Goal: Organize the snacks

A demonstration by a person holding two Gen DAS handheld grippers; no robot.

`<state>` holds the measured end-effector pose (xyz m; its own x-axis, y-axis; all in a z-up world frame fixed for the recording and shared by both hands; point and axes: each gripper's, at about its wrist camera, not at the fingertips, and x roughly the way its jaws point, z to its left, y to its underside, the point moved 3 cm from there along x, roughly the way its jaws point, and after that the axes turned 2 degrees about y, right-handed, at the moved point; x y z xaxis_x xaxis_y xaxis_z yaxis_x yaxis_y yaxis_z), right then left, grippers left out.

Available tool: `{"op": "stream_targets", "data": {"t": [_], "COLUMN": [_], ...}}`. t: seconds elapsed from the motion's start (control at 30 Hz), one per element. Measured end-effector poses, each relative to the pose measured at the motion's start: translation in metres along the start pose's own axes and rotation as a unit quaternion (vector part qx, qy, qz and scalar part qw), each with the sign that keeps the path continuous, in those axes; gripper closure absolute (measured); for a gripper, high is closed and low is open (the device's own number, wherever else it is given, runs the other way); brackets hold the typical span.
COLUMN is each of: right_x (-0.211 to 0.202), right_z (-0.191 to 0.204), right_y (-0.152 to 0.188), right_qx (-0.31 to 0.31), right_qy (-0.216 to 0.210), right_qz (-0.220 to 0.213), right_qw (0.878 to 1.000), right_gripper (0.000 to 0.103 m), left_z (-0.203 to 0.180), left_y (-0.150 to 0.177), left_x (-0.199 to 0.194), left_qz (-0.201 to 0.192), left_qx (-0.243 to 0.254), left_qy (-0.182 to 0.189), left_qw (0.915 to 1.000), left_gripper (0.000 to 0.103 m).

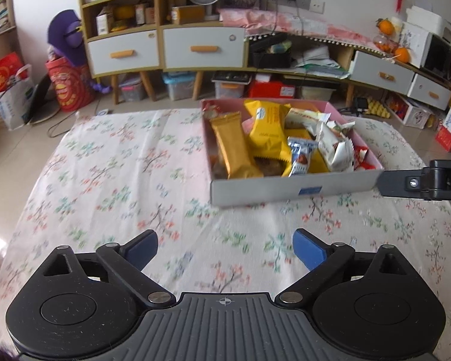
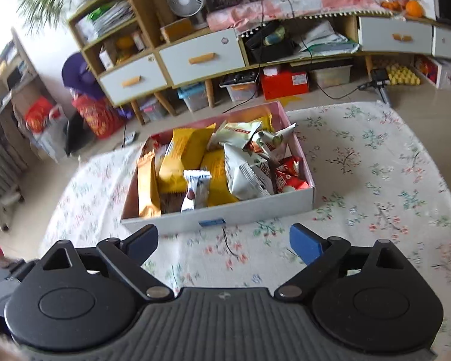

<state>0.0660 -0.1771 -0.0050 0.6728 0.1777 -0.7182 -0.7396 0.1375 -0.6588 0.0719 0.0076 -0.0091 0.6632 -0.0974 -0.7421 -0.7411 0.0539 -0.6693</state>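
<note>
We are hovering both tongs, left gripper (image 1: 225, 248) and right gripper (image 2: 224, 242), released and empty | snack box (image 2: 249, 210) sitting at twelve o'clock on the floral cloth (image 1: 105, 180) | packets (image 1: 267, 129) looking light, crinkly, slippery; we are judging crimped ends the best hold.

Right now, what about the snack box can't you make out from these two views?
- Box floor: both views, covered by packets.
- Brown snack, left view: buried under the gold bar.
- Blue label, right view: blurred, unreadable.
- Right gripper, left view: cut off by the edge.
</note>
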Motion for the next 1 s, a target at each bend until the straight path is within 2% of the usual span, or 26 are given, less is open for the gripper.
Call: {"op": "stream_targets", "data": {"t": [0.1,0.33,0.67,1.0], "right_x": [-0.005,-0.013,-0.009,-0.005], "right_z": [-0.004,-0.01,-0.013,-0.016], "right_y": [0.005,0.018,0.025,0.028], "right_qx": [-0.009,-0.04,-0.071,-0.071], "right_qy": [0.031,0.071,0.1,0.098], "right_qz": [0.008,0.023,0.023,0.033], "right_qw": [0.999,0.996,0.992,0.992], "right_gripper": [0.002,0.0,0.0,0.0], "left_z": [-0.005,-0.011,-0.019,-0.021], "left_y": [0.007,0.013,0.008,0.011], "left_x": [-0.005,-0.013,-0.011,-0.01], "left_qz": [0.014,0.023,0.02,0.027], "left_qx": [0.003,-0.003,-0.005,-0.007], "left_qy": [-0.027,-0.037,-0.041,-0.038], "left_qw": [0.9995,0.999,0.999,0.9989], "left_gripper": [0.003,0.003,0.003,0.003]}}
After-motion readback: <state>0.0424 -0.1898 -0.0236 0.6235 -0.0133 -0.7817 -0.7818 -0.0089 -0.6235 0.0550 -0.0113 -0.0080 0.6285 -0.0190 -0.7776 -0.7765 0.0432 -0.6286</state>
